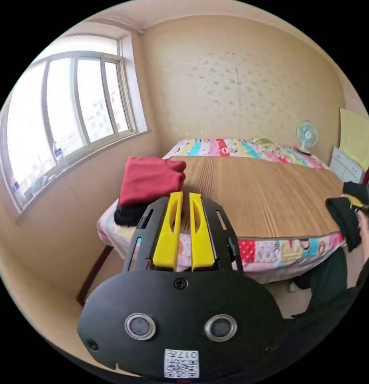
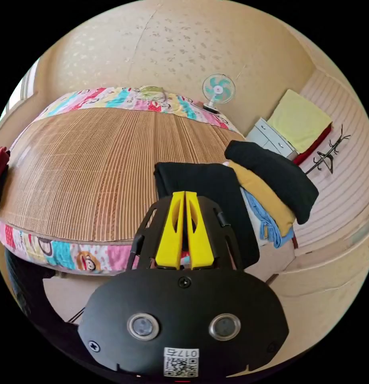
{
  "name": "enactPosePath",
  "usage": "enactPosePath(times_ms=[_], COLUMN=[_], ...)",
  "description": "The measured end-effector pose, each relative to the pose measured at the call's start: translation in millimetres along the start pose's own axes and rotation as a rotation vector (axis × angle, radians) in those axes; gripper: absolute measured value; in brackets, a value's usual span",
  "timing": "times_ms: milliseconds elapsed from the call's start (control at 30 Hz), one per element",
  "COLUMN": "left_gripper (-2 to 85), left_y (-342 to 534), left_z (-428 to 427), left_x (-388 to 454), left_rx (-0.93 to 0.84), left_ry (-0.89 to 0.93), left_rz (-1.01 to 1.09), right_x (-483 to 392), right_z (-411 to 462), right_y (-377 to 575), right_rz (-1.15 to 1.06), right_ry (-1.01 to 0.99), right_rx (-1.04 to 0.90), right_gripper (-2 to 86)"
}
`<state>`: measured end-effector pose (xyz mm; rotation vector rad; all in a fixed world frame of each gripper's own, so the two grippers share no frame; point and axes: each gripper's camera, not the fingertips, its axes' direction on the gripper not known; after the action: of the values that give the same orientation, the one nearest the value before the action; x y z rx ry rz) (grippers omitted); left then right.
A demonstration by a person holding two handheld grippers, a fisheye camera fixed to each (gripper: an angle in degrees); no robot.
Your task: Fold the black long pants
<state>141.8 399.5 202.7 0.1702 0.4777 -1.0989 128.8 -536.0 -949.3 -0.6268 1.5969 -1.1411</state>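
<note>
The black long pants lie bunched at the near right corner of the bamboo mat and hang over the bed edge. My right gripper is shut on them, with dark cloth showing between its yellow jaws. In the left gripper view the pants droop from that gripper at the far right. My left gripper hovers off the bed's near left corner, jaws shut with nothing between them.
A folded red garment rests on a folded black one at the bed's left corner. A pile of black, mustard and blue clothes sits right of the pants. A fan, white cabinet and window surround the bed.
</note>
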Motion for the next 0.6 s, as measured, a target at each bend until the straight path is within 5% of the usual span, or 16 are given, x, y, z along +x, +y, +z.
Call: enactPosePath(times_ms=[133,333,467,600], left_gripper=[8.3,10.0,8.5,8.4], left_y=[6,45,47,36], left_z=[4,24,9,1], left_x=[21,97,81,41], left_rx=[0.050,-0.180,-0.130,-0.083], left_ry=[0.400,0.399,0.305,0.339], left_rz=[-0.211,-0.060,-0.070,-0.136], right_x=[46,26,24,4], right_z=[56,69,46,-31], right_y=[26,71,42,-6], right_rz=[0.244,0.216,0.303,0.277], right_ry=[-0.126,-0.169,-0.179,-0.385], right_rx=[-0.149,-0.116,-0.160,0.120], right_gripper=[9.7,8.3,2.6,1.1])
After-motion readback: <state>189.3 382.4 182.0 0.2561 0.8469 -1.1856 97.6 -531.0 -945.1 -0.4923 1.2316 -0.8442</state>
